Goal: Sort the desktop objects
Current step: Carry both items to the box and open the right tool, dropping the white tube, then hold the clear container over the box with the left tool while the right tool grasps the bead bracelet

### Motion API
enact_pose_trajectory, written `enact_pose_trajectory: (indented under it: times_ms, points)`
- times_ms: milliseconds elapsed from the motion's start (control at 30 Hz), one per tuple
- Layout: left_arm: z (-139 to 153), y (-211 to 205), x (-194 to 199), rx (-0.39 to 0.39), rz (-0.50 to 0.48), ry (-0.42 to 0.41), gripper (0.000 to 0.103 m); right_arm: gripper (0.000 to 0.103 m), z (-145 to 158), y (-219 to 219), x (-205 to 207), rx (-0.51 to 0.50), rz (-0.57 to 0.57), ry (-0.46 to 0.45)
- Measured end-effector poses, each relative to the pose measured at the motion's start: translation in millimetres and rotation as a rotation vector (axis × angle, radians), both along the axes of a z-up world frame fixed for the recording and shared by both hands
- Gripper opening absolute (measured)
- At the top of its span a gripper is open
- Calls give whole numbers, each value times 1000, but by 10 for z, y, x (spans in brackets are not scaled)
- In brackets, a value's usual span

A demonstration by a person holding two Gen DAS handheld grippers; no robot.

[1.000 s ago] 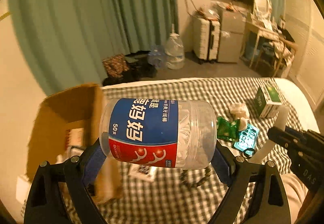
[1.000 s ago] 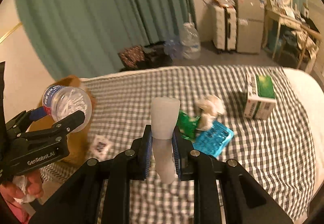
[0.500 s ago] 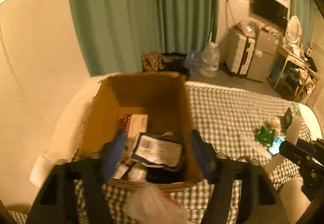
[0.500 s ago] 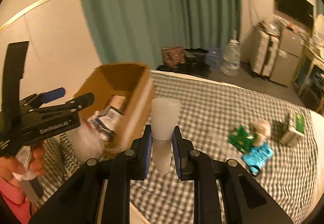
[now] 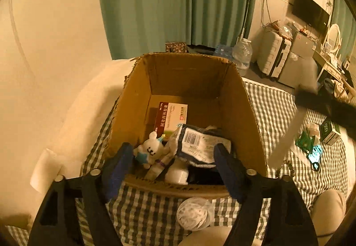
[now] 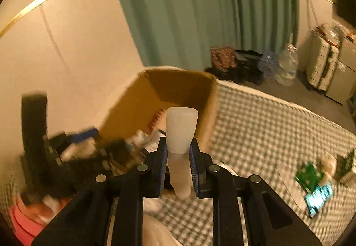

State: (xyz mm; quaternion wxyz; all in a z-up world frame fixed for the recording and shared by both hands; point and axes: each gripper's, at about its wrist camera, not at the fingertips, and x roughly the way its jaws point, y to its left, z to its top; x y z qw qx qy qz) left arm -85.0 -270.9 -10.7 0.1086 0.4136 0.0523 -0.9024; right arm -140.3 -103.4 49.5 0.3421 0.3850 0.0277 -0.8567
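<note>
An open cardboard box (image 5: pixel 235 99) stands on the checked bed. It holds a red and white medicine box (image 5: pixel 171 116), a small white bear toy (image 5: pixel 150 149) and a barcoded packet (image 5: pixel 198 143). My left gripper (image 5: pixel 175 157) is open and empty over the box's near rim. The clear floss-pick jar (image 5: pixel 193 212) lies on the cloth just outside the box, below the gripper. My right gripper (image 6: pixel 178 157) is shut on a white translucent tube (image 6: pixel 181 128), held upright near the box (image 6: pixel 173 86). The tube and right gripper show blurred in the left wrist view (image 5: pixel 287 137).
A green and white carton (image 5: pixel 331 132), green packets (image 5: pixel 306 140) and a teal item (image 5: pixel 314 153) lie on the bed at right; they also show in the right wrist view (image 6: pixel 311 177). Cream wall at left, green curtain behind, suitcases (image 5: pixel 274 52) beyond.
My left gripper swung over the box, opened and let go of the floss-pick jar, which now lies outside the box's near rim. My right gripper carried the tube left toward the box.
</note>
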Motion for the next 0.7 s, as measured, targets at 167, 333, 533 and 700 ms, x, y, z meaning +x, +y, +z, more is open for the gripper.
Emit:
enact_pose_trajectory:
  times_ms: [167,333,533,700]
  points:
    - [-74,-18,94,6,24,-41,99,81,24,-334,-168,-23,-4,0]
    - [-259,86,277,51,6,-89,99,90,4,-248,-157,-22,-81,6]
    - [-681,338,393,116,-68,-181,99,90,1,64,-64,-7,-133,13]
    - [-985,448,340,96,-79,-244,99,90,-75,477,-35,22,-200,20]
